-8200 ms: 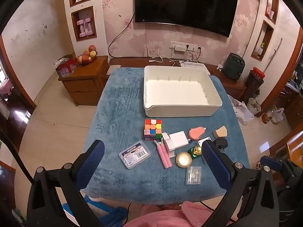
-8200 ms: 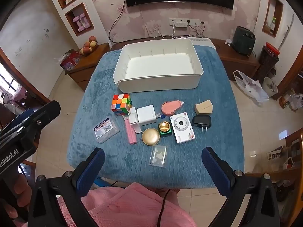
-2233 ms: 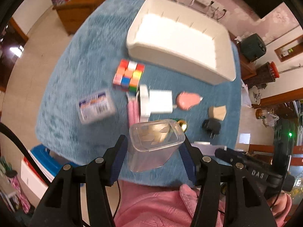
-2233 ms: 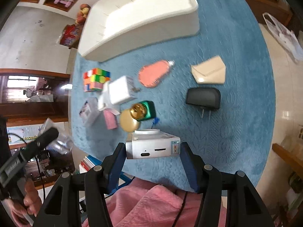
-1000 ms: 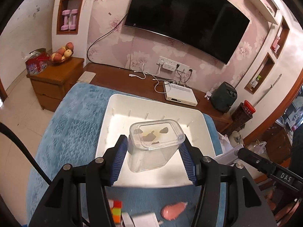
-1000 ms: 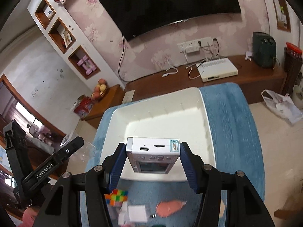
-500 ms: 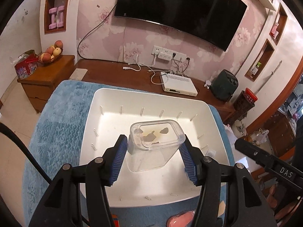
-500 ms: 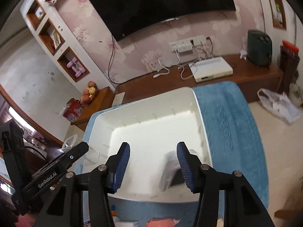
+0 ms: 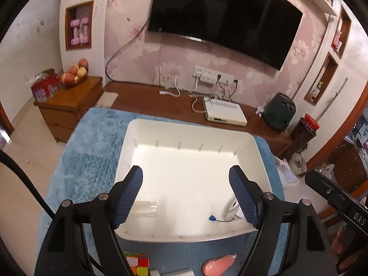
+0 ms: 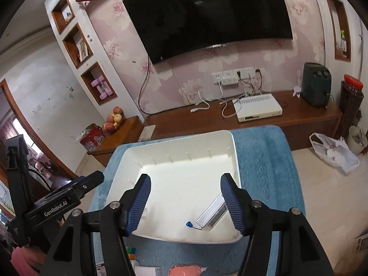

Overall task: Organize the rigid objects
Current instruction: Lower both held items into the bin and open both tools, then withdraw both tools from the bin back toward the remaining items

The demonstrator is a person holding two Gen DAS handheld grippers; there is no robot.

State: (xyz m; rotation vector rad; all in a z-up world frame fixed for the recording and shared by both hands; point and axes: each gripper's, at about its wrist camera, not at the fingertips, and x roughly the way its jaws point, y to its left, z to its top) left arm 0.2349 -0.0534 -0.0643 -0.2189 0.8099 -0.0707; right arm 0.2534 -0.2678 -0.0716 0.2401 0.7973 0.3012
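Observation:
A white bin (image 9: 188, 128) stands on the blue cloth; it also shows in the right wrist view (image 10: 177, 141). A clear plastic box (image 9: 146, 207) lies in its near left corner. A white camera (image 10: 211, 214) with a blue-tipped strap leans in the near right corner, partly seen in the left wrist view (image 9: 233, 209). My left gripper (image 9: 187, 195) is open and empty above the bin. My right gripper (image 10: 185, 202) is open and empty above the bin.
A colour cube (image 9: 136, 262) and a pink oval item (image 9: 218, 263) lie on the cloth in front of the bin. A wooden TV bench with a white set-top box (image 9: 224, 112) stands behind the table. A side cabinet (image 9: 66, 105) holds fruit.
My left gripper has opened and let go of the clear box, which now lies in the bin. The camera, released half a second ago, rests in the bin. Both grippers stand wider open.

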